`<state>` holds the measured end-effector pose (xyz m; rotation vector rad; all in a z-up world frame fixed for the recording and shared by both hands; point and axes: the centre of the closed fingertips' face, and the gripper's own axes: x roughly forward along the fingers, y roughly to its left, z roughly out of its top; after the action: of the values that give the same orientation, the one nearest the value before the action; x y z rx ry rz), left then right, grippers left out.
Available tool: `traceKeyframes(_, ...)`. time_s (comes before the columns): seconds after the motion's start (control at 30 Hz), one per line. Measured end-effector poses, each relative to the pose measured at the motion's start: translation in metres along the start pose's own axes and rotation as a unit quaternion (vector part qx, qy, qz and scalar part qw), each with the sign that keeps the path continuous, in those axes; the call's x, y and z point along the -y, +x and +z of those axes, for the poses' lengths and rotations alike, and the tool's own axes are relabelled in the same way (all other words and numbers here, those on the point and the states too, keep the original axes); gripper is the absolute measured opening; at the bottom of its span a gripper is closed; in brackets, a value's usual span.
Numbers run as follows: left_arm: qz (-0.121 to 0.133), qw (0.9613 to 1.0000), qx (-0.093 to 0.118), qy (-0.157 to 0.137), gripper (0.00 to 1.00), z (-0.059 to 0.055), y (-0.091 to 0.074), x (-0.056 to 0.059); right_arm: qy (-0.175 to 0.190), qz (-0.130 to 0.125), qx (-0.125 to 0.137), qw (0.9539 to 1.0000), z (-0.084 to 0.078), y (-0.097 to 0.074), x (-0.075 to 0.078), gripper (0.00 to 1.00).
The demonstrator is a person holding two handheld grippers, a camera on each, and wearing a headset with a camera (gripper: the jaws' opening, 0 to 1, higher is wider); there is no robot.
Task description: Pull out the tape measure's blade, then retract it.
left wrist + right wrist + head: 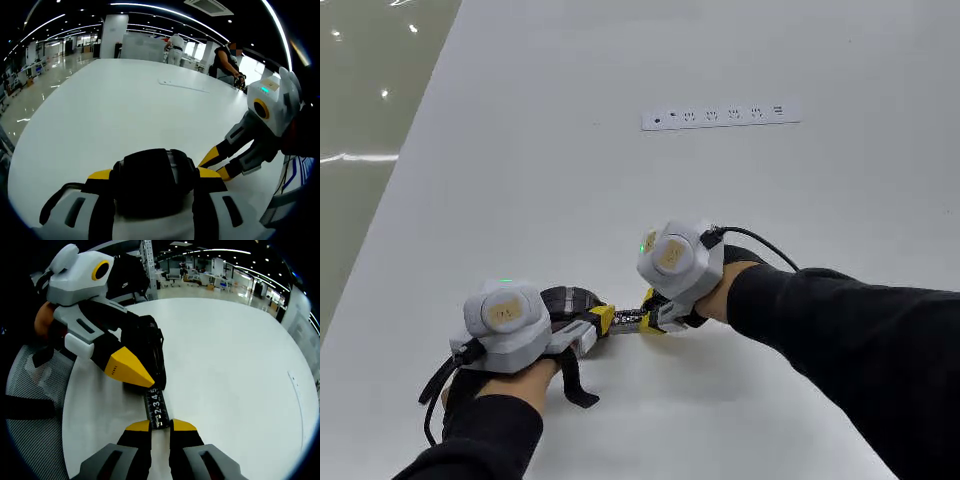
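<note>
Out of its case (146, 342) — blade (155, 407) (right gripper (160, 426) pinching)

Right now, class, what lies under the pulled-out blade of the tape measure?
The bare white table lies under the short exposed blade, which runs from the black case to the right gripper. The blade's tip is covered by that gripper's jaws.

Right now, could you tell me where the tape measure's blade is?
In the right gripper view, the blade spans the gap from the black case in the left tool to the right tool, shut on its end.
</note>
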<state>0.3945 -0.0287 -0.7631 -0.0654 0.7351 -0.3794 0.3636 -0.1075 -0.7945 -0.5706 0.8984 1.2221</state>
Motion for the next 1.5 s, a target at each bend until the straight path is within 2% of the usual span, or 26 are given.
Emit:
traceKeyframes(0.73, -0.004, 1.0, -0.003, 0.0, 0.57, -0.001, -0.001, 0.0, 0.007, 0.003, 0.006, 1.0, 0.011, 0.008, -0.002, 0.08)
traceKeyframes(0.97, -0.005, 1.0, -0.004, 0.0, 0.57, -0.001, -0.001, 0.0, 0.005, 0.012, 0.009, 0.9999, 0.015, 0.01, -0.002, 0.08)
traceKeyframes(1.5, -0.008, 0.9999, -0.005, 0.0, 0.57, -0.001, -0.001, 0.0, -0.004, 0.014, 0.013, 0.9998, 0.021, 0.014, -0.004, 0.08)
